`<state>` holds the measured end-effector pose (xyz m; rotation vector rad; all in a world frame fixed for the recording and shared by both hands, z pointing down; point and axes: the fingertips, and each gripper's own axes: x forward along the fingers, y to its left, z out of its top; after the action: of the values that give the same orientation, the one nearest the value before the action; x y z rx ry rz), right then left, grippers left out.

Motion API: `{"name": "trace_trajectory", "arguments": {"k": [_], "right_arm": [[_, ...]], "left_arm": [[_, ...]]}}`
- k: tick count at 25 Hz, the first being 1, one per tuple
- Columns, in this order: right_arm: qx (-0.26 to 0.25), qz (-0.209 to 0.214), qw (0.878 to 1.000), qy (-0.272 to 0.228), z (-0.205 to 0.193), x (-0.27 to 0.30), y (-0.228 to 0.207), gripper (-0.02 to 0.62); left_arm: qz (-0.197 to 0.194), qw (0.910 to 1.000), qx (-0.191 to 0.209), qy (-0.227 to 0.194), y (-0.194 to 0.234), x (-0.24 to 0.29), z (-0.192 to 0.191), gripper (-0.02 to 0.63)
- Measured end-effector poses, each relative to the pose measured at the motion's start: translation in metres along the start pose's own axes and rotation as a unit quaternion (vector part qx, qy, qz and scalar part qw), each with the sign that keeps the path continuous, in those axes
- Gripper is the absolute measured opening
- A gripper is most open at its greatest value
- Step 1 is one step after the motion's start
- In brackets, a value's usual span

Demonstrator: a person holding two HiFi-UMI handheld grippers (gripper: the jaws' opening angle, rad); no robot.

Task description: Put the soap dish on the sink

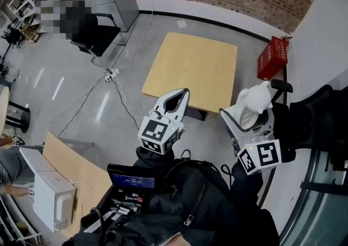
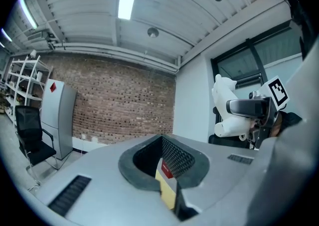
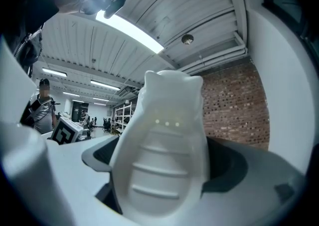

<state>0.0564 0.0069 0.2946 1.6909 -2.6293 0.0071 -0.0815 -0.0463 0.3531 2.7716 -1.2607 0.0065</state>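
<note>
Pinching the white soap dish (image 3: pixel 164 160) in the right tool (image 1: pixel 249 118), with both jaws pressed against its sides, its ribbed inside turned toward that tool's own camera and one end poking out past the tips. Holding it up in mid-air, beside the near right corner of the bare wooden worktop (image 1: pixel 190 65) and not touching it. Holding the left tool (image 1: pixel 181 96) pressed together on nothing, raised alongside and apart from the dish. No sink to be found in any view, only the worktop, a red box (image 1: pixel 272 57) by the wall, cables (image 1: pixel 117 90) across the floor and what looks like a dark chair (image 1: pixel 318 117) close at the right, so presumably off to one side or behind, though hard to say from here. Judged as mid-carry, with the whole placing not yet done. Worth watching the grip first: apparently smooth plastic, clamped low with much of its length free, so liable to pivot or squirt out under a quick swing or a knock, then drop to the hard floor and perhaps crack. Worth minding the route too: could clip the worktop edge or the chair while turning toward a sink not yet in sight. At the sink, could slide off a wet or sloped rim if let go before sitting flat. Better to set it down level, then spread the jaws.
</note>
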Motion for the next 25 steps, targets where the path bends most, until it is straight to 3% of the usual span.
{"name": "trace_trajectory", "arguments": {"k": [15, 25], "right_arm": [[-0.003, -0.001, 0.999, 0.036, -0.016, 0.032, -0.009, 0.537], [-0.002, 0.025, 0.999, 0.022, -0.014, 0.074, -0.042, 0.537]], "left_arm": [[-0.006, 0.9991, -0.035, 0.023, 0.024, 0.028, -0.030, 0.002], [0.018, 0.9994, -0.019, 0.023, 0.043, 0.070, -0.021, 0.002]]}}
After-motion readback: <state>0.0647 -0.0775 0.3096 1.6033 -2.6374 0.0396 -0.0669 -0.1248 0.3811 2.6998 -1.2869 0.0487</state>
